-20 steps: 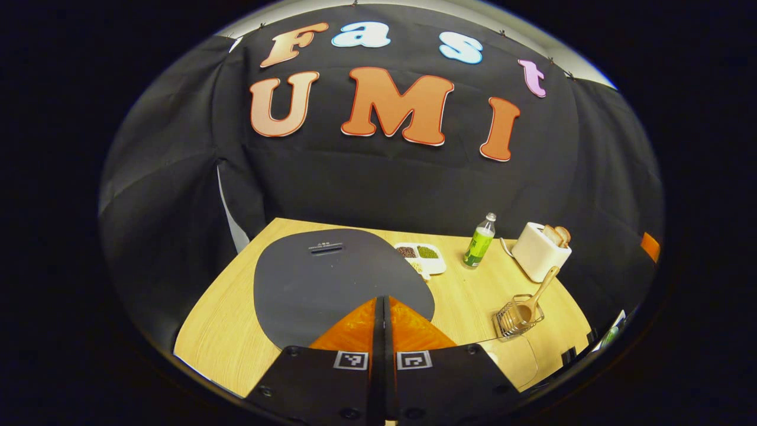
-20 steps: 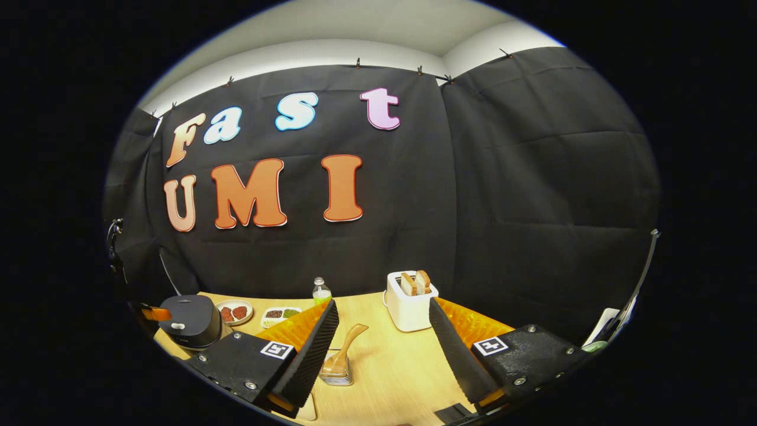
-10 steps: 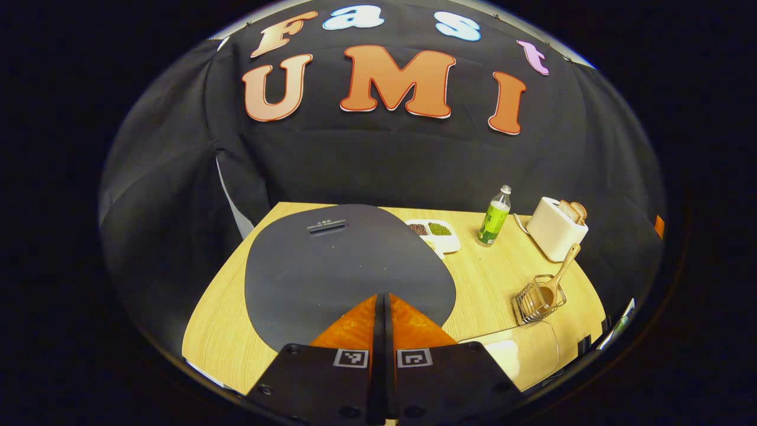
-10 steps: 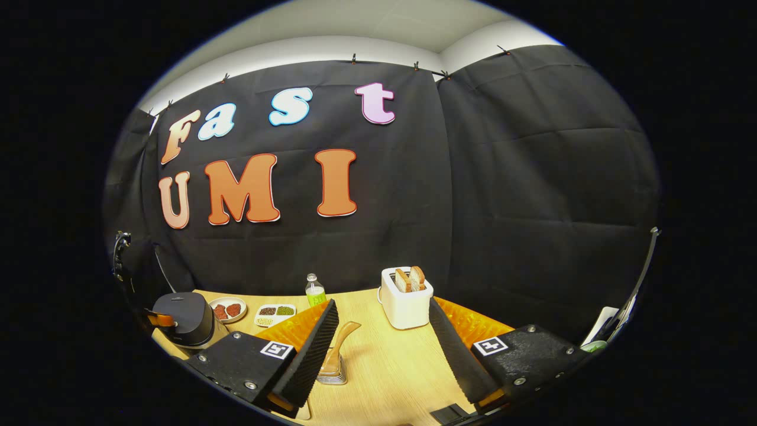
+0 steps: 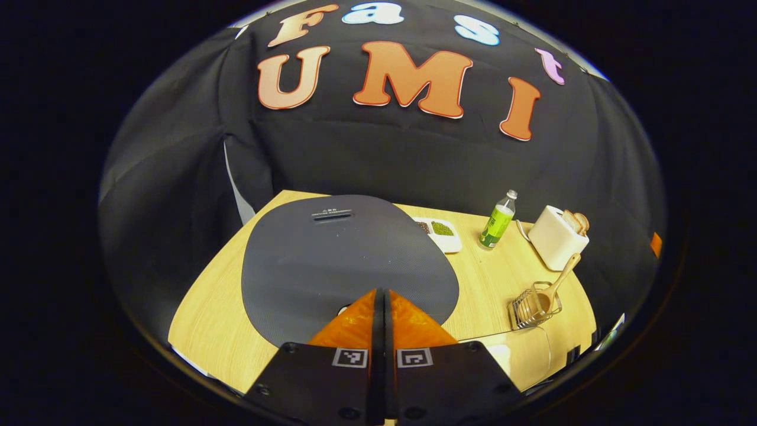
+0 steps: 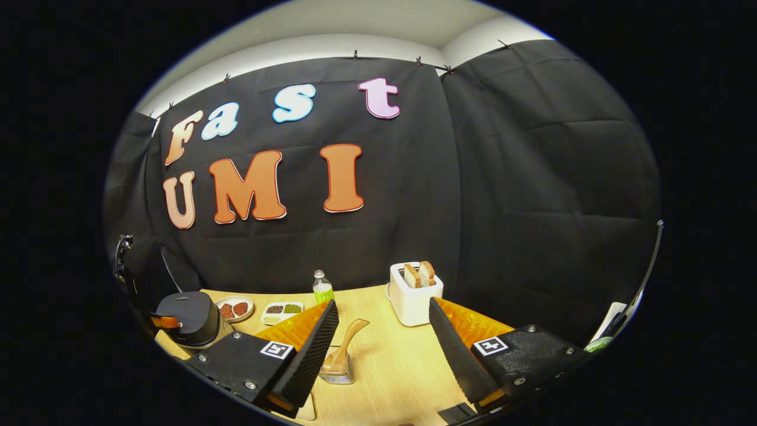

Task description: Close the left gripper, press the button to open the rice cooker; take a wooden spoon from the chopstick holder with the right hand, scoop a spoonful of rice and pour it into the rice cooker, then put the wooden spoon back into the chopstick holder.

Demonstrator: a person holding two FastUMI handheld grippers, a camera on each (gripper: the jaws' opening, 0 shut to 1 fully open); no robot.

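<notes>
Rice cooker [image 5: 349, 260], lid down, broad dark top seen from just above in the left gripper view, near the table's [image 5: 219, 319] left end; in the right gripper view, rice cooker [image 6: 188, 317] at far left. Left gripper [image 5: 382, 307] with fingers pressed flat together, nothing between them, tips poised over the near edge of the lid beside a small pale spot, possibly the release button, though too little exposed to confirm; contact with the lid not determinable. Step in hand, by judgement: first step, pressing the button to open the cooker, lid not yet raised. Next move, by judgement: tips centred on the button, a short firm push, then clearance for the lid to swing up. Wooden spoon [image 5: 553, 290] standing tilted in the wire chopstick holder [image 5: 529, 307], handle leaning toward the toaster [image 5: 553, 236]; in the right gripper view, wooden spoon [image 6: 346, 346] in the chopstick holder [image 6: 337, 374] just beyond the spread fingers. Right gripper [image 6: 383, 343] wide apart and empty, aimed at the spoon, not touching it. Farther out: divided dish of grains [image 6: 282, 312], small plate [image 6: 235, 307], green bottle [image 5: 498, 220], toaster with bread slices.
</notes>
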